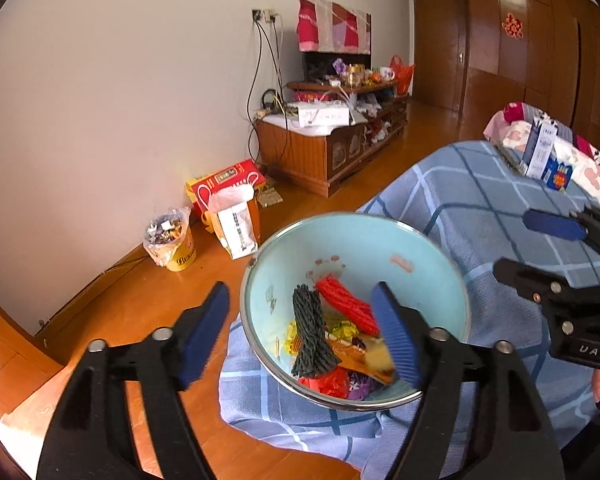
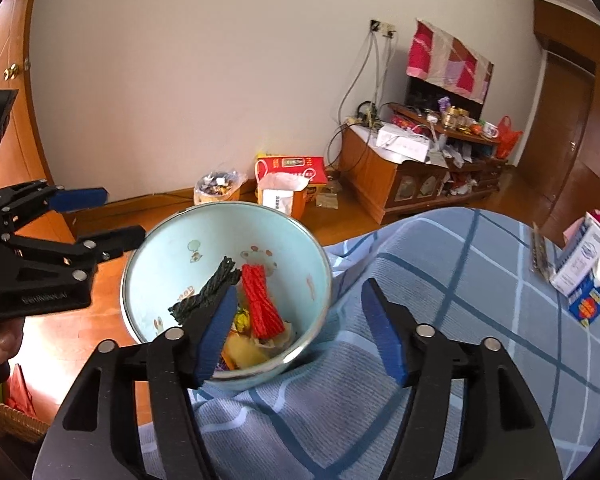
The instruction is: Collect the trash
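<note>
Right now a light blue enamel bowl [image 1: 420, 248] sits at the corner of a bed covered by a blue plaid blanket [image 1: 480, 200]. Inside the bowl lie a dark green rope bundle [image 1: 310, 332], a red rope bundle [image 1: 346, 306] and crumpled candy wrappers [image 1: 342, 330]. Both tools hover over it with nothing held: the left gripper [image 1: 304, 336] has its blue pads spread wide, one pad outside the rim and the other over the bowl, and the right gripper [image 2: 300, 324] is likewise spread, straddling the bowl's near edge. On the wooden floor [image 1: 140, 300] by the wall stands a yellow bin [image 1: 172, 240] lined with a plastic bag and filled with wrappers.
</note>
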Demonstrator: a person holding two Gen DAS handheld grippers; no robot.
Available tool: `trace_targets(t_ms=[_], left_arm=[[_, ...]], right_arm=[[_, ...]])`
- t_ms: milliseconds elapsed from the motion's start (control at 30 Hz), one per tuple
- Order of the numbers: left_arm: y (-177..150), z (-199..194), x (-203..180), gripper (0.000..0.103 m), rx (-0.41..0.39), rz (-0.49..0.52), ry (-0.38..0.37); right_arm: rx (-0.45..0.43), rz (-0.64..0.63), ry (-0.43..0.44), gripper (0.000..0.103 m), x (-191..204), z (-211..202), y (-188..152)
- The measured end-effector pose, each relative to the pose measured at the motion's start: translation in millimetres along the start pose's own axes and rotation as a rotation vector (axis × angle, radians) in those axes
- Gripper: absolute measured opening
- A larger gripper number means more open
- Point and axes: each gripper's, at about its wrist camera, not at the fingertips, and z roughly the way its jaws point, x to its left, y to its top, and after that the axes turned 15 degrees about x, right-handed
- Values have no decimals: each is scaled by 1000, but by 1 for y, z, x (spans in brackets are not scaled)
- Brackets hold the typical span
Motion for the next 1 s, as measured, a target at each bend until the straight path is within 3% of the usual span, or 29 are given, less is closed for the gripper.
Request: trace_targets(t_ms=[133,467,1000], left_arm=[[2,-18,-1,81,-42,-9,-8],[5,-52,-3,83,-124,-16,-13],[2,-58,-6,91,-136,-20,2]], right_arm=[[-27,50,-4,69,-11,-16,-12],[-114,121,-47,74,-28,-57,-29],[-163,177,-65,75,-40,-78,-39]])
